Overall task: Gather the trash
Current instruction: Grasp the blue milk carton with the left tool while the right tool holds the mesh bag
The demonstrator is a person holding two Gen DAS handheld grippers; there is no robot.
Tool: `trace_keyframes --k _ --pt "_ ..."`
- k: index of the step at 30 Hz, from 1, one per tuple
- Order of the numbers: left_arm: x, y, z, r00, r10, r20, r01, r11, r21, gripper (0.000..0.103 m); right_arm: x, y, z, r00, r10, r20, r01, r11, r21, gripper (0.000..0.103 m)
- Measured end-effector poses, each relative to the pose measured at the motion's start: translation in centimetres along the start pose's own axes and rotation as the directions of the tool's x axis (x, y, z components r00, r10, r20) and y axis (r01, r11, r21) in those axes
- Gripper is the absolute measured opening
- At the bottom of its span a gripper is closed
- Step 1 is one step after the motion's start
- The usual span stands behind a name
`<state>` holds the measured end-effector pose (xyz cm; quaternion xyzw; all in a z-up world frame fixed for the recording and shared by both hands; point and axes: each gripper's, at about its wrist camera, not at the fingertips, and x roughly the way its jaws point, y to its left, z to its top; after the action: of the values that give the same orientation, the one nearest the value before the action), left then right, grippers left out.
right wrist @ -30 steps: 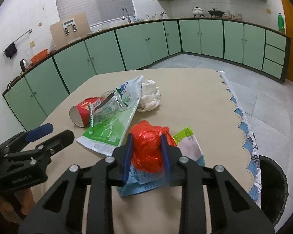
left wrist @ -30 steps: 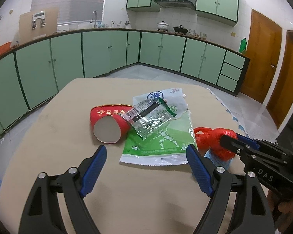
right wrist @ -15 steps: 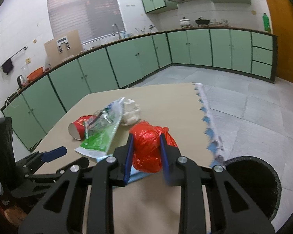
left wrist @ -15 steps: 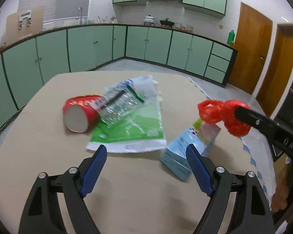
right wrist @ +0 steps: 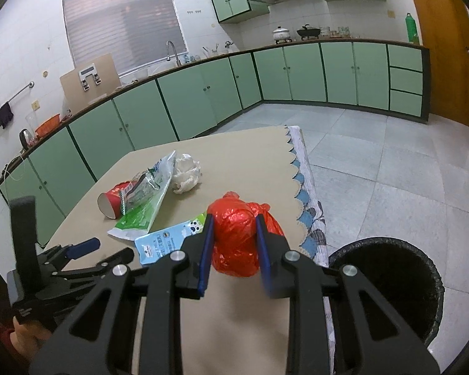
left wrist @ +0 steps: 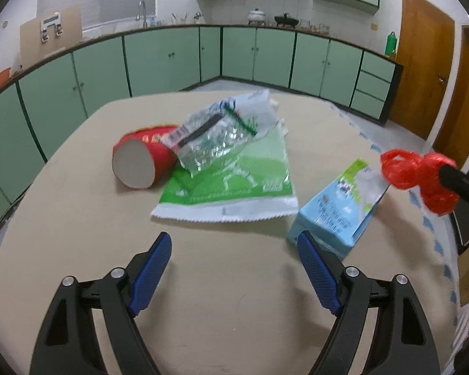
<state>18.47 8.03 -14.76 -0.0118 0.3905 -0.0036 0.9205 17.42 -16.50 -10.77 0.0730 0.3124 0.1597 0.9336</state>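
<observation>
Red bag (right wrist: 238, 243) above table (right wrist: 250, 156), bin (right wrist: 387, 284) beside.

Desk (left wrist: 78, 218): matt beige covering, smooth. On it, red paper cup (left wrist: 143, 162), matt; beside the cup, crinkled glossy foil wrapper (left wrist: 215, 143) over a smooth plastic green bag (left wrist: 234, 184). Light-blue carton (left wrist: 337, 209): satin cardboard. Red plastic bag (right wrist: 237, 243): glossy, wrinkled film. Tongs' pads (left wrist: 153, 268): ribbed blue rubber.
</observation>
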Motion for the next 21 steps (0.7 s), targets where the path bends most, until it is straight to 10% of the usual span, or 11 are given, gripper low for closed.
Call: trace_keyframes --k 21 --pt "-1.1 -3.2 0.0 0.977 -0.211 0.018 0.209 0.975 0.074 0.079 0.4 -0.9 -2.1 0.995 -0.081 -0.062 0.082 0.996 0.017 0.025"
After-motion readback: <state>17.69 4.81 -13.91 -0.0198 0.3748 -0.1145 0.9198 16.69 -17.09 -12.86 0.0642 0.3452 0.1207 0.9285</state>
